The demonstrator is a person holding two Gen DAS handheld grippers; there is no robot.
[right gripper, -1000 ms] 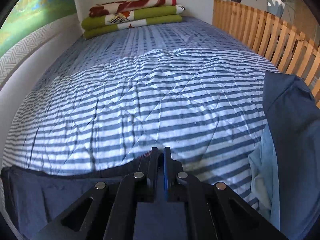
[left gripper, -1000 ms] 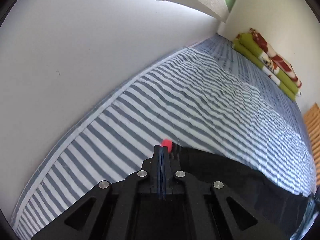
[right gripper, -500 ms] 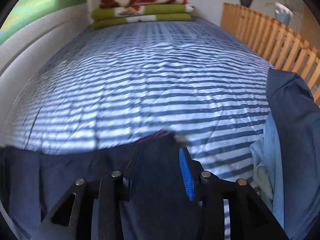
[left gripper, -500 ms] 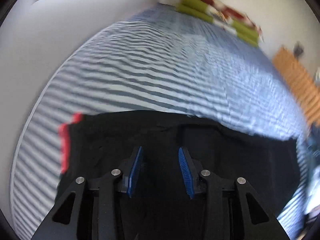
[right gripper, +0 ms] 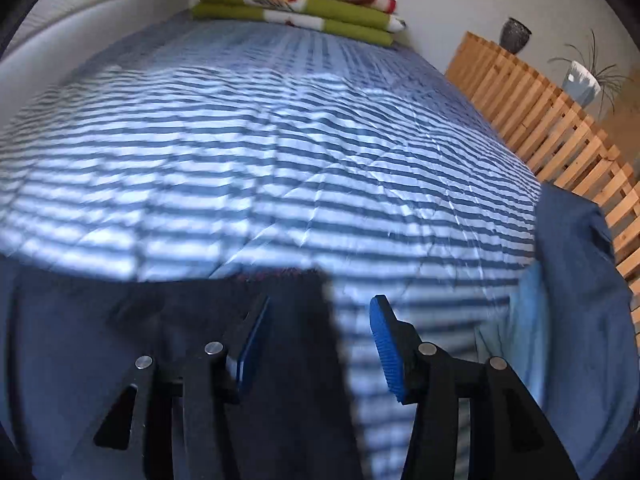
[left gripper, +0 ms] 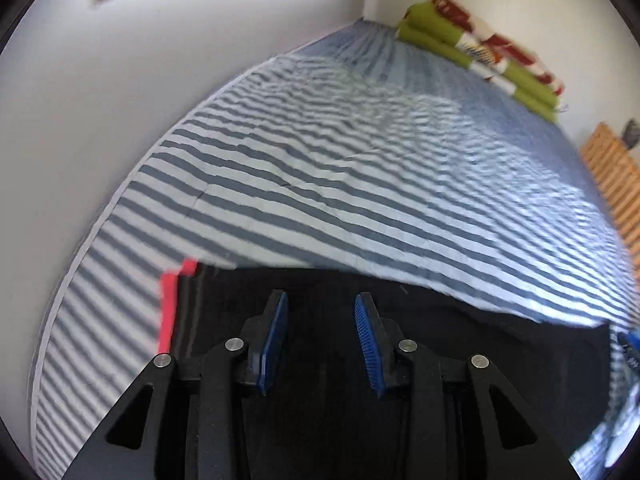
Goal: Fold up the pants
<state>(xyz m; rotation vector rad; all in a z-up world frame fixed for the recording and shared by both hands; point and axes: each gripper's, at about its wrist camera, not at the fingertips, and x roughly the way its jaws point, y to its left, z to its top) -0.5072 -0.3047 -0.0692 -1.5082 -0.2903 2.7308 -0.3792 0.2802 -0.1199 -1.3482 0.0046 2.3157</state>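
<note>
- Pants (left gripper: pixel 460 344) lie flat on the striped bed (left gripper: pixel 360 184), near its front edge.
- Left gripper (left gripper: pixel 320 340) and right gripper (right gripper: pixel 318 340): jaws spread, empty, above the cloth.
- Risk: a shallow pinch takes one layer, skewing the fold.

Pants (left gripper: pixel 460 360) near part hidden under tool bodies; far bedding blurred.

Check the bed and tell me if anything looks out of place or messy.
Mostly tidy: the dark pants lie flat on the striped bedspread, and the blankets are neatly stacked. The one untidy spot is a blue garment, lying rumpled and unfolded at the bed's right edge.
</note>
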